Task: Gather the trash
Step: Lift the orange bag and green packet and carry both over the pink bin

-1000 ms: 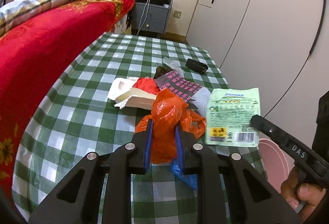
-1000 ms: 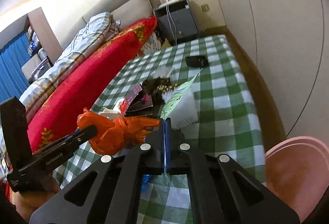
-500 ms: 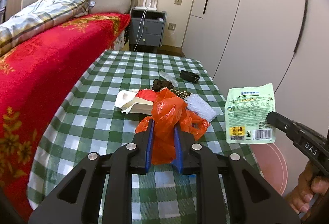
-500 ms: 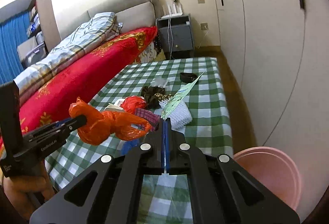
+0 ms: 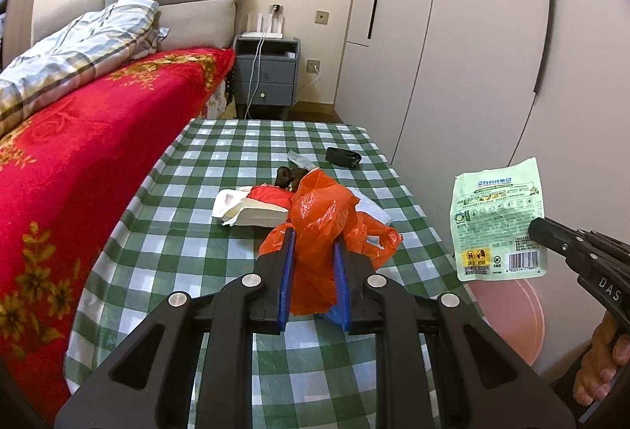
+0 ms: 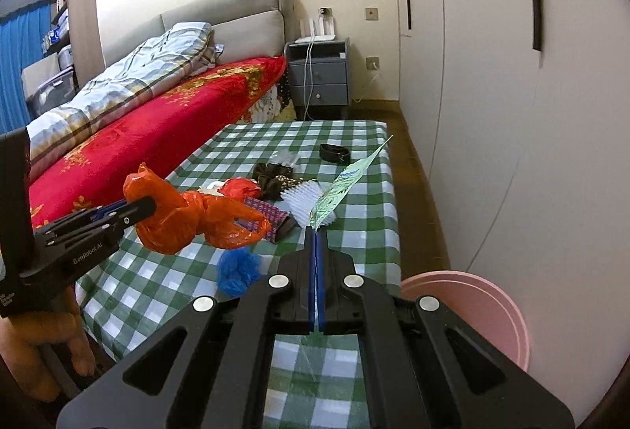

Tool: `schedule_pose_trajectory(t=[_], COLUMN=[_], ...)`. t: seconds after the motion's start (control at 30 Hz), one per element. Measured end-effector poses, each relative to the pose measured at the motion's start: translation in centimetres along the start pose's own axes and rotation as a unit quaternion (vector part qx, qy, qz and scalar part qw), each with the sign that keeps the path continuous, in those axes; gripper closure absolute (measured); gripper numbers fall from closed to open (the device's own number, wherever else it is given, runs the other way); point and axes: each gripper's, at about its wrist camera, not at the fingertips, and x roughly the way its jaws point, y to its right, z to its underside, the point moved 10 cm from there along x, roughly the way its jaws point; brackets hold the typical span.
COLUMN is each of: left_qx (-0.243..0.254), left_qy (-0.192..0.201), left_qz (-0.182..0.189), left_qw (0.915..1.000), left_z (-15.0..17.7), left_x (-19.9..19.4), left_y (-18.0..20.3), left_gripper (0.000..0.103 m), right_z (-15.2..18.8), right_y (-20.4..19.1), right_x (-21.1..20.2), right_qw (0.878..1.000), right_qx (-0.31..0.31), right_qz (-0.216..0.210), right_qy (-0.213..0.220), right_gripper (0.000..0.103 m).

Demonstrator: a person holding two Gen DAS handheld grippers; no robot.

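The left gripper has its blue-padded fingers clenched on a crumpled orange plastic bag, which hangs in the air above the counter covered in a green-and-white checked cloth; from the right wrist view the same bag bulges out on both sides of the left gripper's tip, clear of the cloth. The right gripper has its fingers pressed tight together on the lower edge of a flat pale-green printed packet with a barcode, seen edge-on from its own camera and held up beyond the right edge of the counter. Below and to the right of it, on the floor beside the counter, stands a round pink plastic basin. Still lying on the counter are a crumpled blue plastic scrap, a white bristle brush, a dark patterned flat wrapper, a red crumpled piece beside white folded packaging, a dark brown bundle and, further back, a small black pouch. A bed with a red flowered blanket runs along the left side of the counter.
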Motion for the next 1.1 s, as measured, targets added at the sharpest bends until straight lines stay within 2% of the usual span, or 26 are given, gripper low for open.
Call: schedule_pose_trajectory(t=[0.47, 0.8, 1.1], left_qx=[0.013, 0.027, 0.047], left_qy=[0.007, 0.004, -0.004], left_qz=[0.021, 0.038, 0.063], left_qw=[0.9997, 0.9989, 0.9969], left_z=[0.0, 0.3, 0.8], left_x=[-0.8, -0.5, 0.1], left_y=[2.2, 4.5, 7.9], left_gripper=[0.085, 0.085, 0.085], right_z=[0.2, 0.8, 2.0], right_y=[2.0, 4.8, 8.7], right_x=[-4.0, -5.8, -6.9], right_qw=[0.999, 0.998, 0.995], right_qx=[-0.014, -0.021, 0.022], right_qz=[0.032, 0.067, 0.096], right_qy=[0.006, 0.001, -0.002], right_gripper=[0.102, 0.102, 0.102])
